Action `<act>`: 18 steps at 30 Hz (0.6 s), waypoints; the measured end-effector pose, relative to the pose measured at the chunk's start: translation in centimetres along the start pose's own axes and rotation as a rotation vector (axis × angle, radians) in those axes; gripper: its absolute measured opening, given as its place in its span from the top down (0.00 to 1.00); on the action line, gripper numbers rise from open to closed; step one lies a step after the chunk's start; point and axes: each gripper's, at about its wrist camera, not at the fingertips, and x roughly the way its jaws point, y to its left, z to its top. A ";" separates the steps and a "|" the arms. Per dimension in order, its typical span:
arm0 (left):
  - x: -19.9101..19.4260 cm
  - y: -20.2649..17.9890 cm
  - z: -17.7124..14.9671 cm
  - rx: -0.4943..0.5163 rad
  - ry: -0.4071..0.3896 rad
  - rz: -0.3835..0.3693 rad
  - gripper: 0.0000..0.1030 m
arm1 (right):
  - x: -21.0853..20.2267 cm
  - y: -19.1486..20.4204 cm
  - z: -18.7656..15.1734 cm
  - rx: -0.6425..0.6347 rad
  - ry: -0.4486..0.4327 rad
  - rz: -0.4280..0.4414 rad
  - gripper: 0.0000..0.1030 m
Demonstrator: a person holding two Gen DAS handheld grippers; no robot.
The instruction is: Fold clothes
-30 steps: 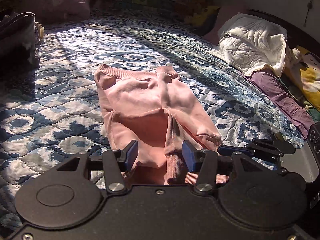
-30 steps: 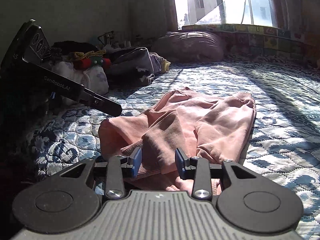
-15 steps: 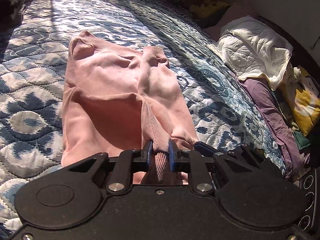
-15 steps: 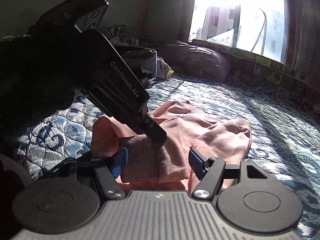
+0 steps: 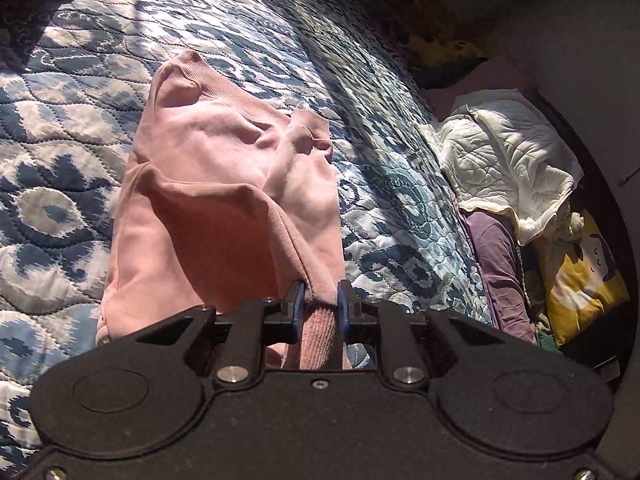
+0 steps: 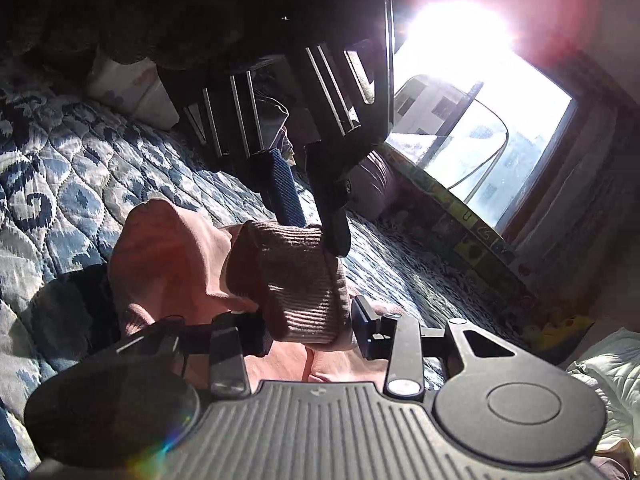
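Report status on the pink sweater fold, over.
Left gripper shut on the pink sweater, at its ribbed cuff. Right gripper around the same cuff, grip unclear. Sweater partly lifted off the quilt. Nothing in the way.

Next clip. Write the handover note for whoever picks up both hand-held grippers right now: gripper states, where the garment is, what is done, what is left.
Left hand-held gripper: shut on the ribbed cuff of the pink cotton sweatshirt.
Right hand-held gripper: fingers either side of the same cuff; closure unclear.
The sweatshirt lies on the blue-and-white quilted bedspread, body down, cuff end lifted.
Done: sleeves appear folded in, cuff gripped.
Left: carry the held end over, lay flat, smooth.
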 end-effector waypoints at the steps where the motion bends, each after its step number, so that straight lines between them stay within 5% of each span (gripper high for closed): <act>1: -0.2 -0.1 0.0 0.004 -0.005 0.000 0.86 | 0.0 -0.7 0.1 0.049 -0.007 0.009 0.73; 2: -0.5 -0.3 0.1 0.021 -0.020 0.003 0.83 | 0.0 -1.4 0.3 0.098 -0.015 0.019 0.78; 5: -2.0 0.1 0.5 0.025 -0.079 -0.041 0.53 | 0.0 -3.5 0.7 0.245 -0.037 0.047 0.87; 8: -3.3 0.2 0.4 0.072 -0.135 -0.001 0.52 | 0.0 -5.9 0.8 0.420 -0.056 0.079 0.87; 10: -3.5 0.6 0.1 0.117 -0.149 0.067 0.52 | 0.5 -10.3 -1.0 0.728 -0.052 0.119 0.86; 13: -3.4 1.4 -0.9 0.183 -0.152 0.185 0.52 | 0.7 -14.2 -4.1 0.994 -0.055 0.099 0.87; 18: -2.4 2.6 -2.1 0.300 -0.158 0.321 0.52 | 0.9 -15.3 -5.7 1.090 -0.101 0.120 0.91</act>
